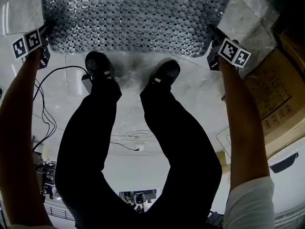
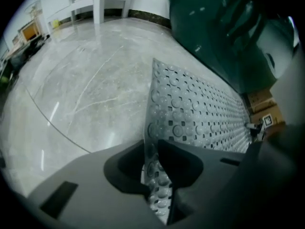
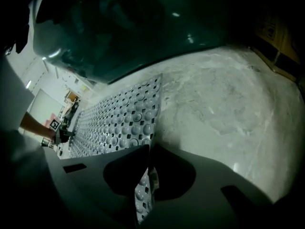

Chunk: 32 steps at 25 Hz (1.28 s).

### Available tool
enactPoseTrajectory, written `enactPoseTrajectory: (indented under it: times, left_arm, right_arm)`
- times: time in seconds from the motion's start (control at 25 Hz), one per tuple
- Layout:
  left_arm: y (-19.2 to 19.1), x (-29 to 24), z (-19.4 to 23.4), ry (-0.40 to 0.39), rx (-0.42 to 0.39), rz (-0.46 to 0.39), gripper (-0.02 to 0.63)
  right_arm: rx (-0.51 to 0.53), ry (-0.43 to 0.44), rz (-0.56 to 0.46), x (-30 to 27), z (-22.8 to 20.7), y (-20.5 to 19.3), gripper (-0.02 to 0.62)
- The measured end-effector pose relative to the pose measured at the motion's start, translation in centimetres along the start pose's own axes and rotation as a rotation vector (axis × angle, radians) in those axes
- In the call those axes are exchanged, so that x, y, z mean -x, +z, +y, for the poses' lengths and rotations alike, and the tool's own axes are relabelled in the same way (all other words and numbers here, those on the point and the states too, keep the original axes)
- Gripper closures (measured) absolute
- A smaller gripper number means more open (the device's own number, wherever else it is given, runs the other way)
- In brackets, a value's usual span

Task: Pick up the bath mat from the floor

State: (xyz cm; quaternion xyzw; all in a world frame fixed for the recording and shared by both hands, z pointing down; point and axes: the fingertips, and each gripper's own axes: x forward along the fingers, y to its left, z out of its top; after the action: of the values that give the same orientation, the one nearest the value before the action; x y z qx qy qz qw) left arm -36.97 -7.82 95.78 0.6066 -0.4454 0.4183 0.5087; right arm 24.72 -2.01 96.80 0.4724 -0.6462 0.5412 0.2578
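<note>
Down low, the shiny grey floor (image 1: 127,82) spreads wide. The bumpy bath mat (image 1: 133,18) stretches across it, just ahead of two black shoes (image 1: 97,65). The left gripper (image 1: 44,36) squeezes its left edge; the right gripper (image 1: 213,38) squeezes its right edge.

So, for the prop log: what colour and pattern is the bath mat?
The bath mat is pale grey, studded with round bumps and holes; best in head view.
</note>
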Motion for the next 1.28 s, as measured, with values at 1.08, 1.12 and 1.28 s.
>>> enactPoseTrajectory:
  times: [1.08, 1.12, 1.28]
  left_arm:
    - [0.1, 1.0, -2.1, 0.157, -0.035, 0.147, 0.583]
    - [0.3, 1.8, -2.9, 0.141, -0.049, 0.144, 0.583]
    - [1.3, 6.0, -6.8, 0.015, -0.029, 0.094, 0.583]
  right_arm:
    - [0.140, -0.235, 0.068, 1.7, 2.0, 0.7, 0.551]
    - [0.130, -0.227, 0.065, 2.3, 2.7, 1.0, 0.551]
    - [0.178, -0.173, 0.057, 5.2, 6.7, 2.9, 0.554]
